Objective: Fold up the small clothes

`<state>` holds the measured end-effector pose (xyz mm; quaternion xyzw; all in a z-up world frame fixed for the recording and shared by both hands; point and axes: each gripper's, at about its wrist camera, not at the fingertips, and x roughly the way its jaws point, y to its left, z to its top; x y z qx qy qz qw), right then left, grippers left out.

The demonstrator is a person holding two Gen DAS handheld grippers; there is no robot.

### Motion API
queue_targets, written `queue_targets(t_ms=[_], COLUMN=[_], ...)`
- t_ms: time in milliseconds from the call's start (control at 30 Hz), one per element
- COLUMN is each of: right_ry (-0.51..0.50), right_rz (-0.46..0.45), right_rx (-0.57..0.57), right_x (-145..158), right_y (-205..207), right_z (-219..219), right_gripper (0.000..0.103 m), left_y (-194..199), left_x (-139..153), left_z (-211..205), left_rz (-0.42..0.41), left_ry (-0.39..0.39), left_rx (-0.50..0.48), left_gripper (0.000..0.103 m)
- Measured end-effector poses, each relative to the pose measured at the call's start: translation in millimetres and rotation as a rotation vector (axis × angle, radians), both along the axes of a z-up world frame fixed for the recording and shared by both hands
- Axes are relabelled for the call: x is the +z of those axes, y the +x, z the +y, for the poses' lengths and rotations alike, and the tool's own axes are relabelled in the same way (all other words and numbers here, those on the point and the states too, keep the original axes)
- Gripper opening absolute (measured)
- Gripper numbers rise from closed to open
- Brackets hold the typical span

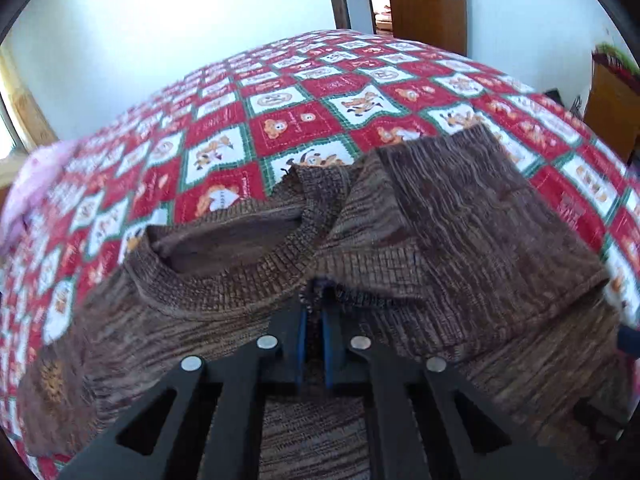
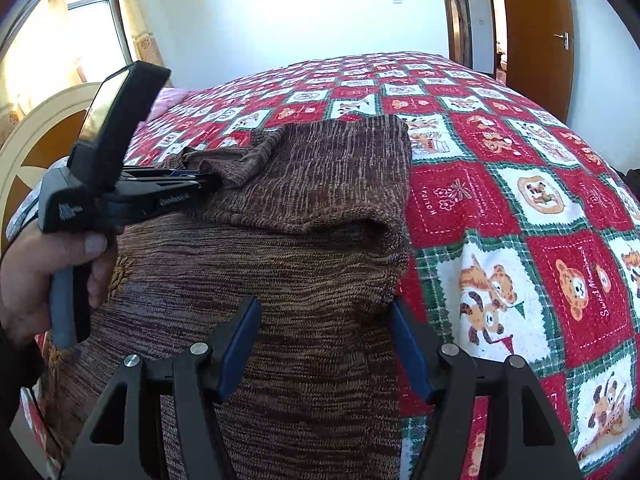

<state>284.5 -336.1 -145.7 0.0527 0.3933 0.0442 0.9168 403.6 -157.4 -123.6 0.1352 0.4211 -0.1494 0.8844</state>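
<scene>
1. Two grippers worked over one brown knitted sweater (image 2: 304, 248), which lay on a red, white and green checked bedspread (image 2: 520, 208) with cartoon animals.
2. Nearest in the right wrist view, the right gripper (image 2: 324, 344) stood with its blue-padded jaws wide apart over the sweater's body, gripping nothing.
3. Further in, a sleeve (image 2: 320, 184) lay folded across the sweater's chest.
4. At the left, a hand (image 2: 44, 276) held the left gripper (image 2: 214, 182), its jaws clamped tight on the knit where sleeve met ribbed collar (image 1: 240, 280).
5. Beyond the bed stood a white wall (image 2: 280, 12) and a brown door (image 2: 536, 36).
</scene>
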Motion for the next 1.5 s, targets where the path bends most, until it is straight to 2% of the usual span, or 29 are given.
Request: queue_targets(t_ms=[100, 333, 467, 600, 867, 967, 1033, 1100, 1133, 1167, 1233, 1300, 1333, 1433, 1500], right_ry=[-0.008, 0.019, 0.026, 0.016, 0.002, -0.016, -0.019, -0.019, -0.022, -0.023, -0.027, -0.031, -0.032, -0.036, -0.050], right_rz=[-0.020, -0.086, -0.088, -0.083, -0.064, -0.049, -0.043, -0.040, -0.041, -0.042, -0.044, -0.046, -0.047, -0.038, -0.039], right_rx=[-0.017, -0.086, -0.095, -0.085, -0.078, -0.072, -0.073, -0.072, -0.071, -0.070, -0.068, -0.069, -0.068, -0.059, -0.049], right_x=[2.8, 14.0, 14.6, 13.6, 8.8, 5.4, 3.9, 3.6, 3.6, 3.6, 3.7, 4.0, 3.7, 2.0, 1.5], right_y=[-1.4, -8.0, -7.3, -6.9, -6.3, -4.2, -3.5, -3.0, -3.1, -3.6, -4.3, -4.6, -4.7, -3.5, -4.0], right_z=[-2.0, -17.9, -20.7, -18.6, -14.1, -11.0, -10.8, -10.6, -10.4, -9.9, -8.9, -7.8, -7.5, -4.0, -0.3], right_gripper=[0.066, 0.066, 0.066, 0.066, 0.066, 0.066, 0.066, 0.066, 0.066, 0.066, 0.066, 0.066, 0.066, 0.066, 0.066], left_y=[-3.3, -10.8, -15.1, -19.7, -16.2, -12.2, -16.2, -18.4, -20.2, -22.2, -24.9, -30.6, -33.3, -34.2, -32.9], left_x=[12.9, 48.0, 51.1, 44.6, -3.2, -22.4, -22.1, -13.0, -8.6, -1.6, 10.6, 24.4, 27.0, 31.3, 25.5], left_z=[8.4, 48.7, 69.8, 85.2, 124.0, 131.7, 134.8, 128.9, 127.1, 123.8, 120.8, 123.0, 123.0, 101.2, 81.7], left_rz=[0.029, 0.235, 0.347, 0.389, 0.419, 0.419, 0.391, 0.349, 0.323, 0.280, 0.180, 0.046, 0.025, 0.014, 0.021], left_ry=[-0.069, -0.435, -0.595, -0.640, -0.622, -0.620, -0.649, -0.580, -0.549, -0.498, -0.394, -0.312, -0.311, -0.276, -0.234], left_rx=[0.004, 0.078, 0.125, 0.169, 0.279, 0.300, 0.307, 0.291, 0.290, 0.295, 0.326, 0.369, 0.360, 0.309, 0.261], left_gripper=[0.006, 0.005, 0.005, 0.005, 0.005, 0.011, 0.012, 0.017, 0.025, 0.041, 0.065, 0.067, 0.069, 0.079, 0.080])
